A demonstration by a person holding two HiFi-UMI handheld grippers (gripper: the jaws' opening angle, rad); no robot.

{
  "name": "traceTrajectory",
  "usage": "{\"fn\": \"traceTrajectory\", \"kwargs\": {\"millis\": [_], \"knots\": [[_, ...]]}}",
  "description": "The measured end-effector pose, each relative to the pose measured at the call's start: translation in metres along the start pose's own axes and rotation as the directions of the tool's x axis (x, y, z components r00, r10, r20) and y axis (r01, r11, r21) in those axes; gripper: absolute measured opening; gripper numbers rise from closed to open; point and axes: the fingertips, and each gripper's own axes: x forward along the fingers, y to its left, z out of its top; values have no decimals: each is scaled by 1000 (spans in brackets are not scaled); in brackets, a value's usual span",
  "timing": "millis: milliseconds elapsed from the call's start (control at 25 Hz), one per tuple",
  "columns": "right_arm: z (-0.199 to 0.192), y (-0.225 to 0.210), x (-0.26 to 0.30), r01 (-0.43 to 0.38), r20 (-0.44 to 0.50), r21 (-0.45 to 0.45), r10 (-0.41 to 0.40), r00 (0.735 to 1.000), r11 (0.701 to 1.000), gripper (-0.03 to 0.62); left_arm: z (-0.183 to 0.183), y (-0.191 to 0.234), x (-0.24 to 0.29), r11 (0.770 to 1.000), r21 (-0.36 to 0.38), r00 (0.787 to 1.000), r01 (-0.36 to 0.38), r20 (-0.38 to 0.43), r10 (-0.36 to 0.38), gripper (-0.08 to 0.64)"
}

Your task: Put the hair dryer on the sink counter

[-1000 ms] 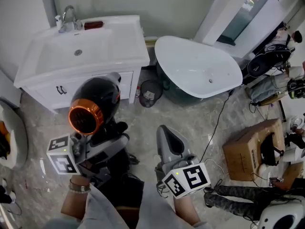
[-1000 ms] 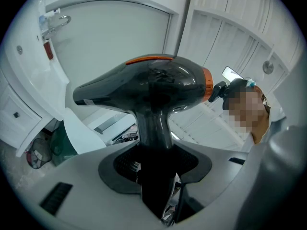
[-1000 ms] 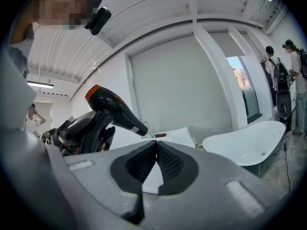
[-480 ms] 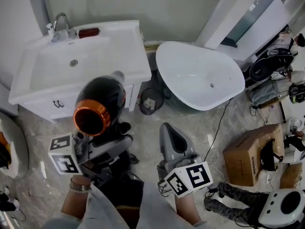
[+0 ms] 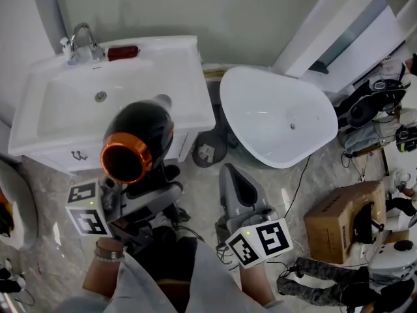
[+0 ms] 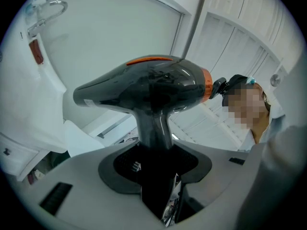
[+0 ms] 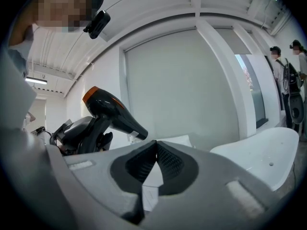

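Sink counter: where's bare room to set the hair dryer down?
Bare: the flat ledge right of the basin, the likeliest spot for the hair dryer. Crowded: the back rim at left, with the faucet and a dark red item.

Black, orange-ringed hair dryer (image 5: 138, 135), handle down, near white sink counter (image 5: 189, 77)

White sink counter (image 5: 193, 91), red object (image 5: 123, 52), faucet (image 5: 79, 40)
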Motion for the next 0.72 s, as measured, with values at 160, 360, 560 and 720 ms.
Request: {"fn": "traceTrajectory", "kwargs": {"millis": [160,360,560,720], "knots": [[3,-1,15,-13,-12,-3,13,1000,1000,-2,11,10,-1,1000,5,1000,-11,8,11,186],[11,-1,22,-26,-10,-11,26,1000,1000,-2,17,10,-4,1000,6,999,-28,30,28,186],[11,2,40,-40,-16,-15,40,999,999,-2,30,20,-12,999,11,998,-42,50,42,185],[11,-1,53,-59,-20,-12,59,998,998,-2,38,27,-10,998,19,997,-59,58,58,186]]}}
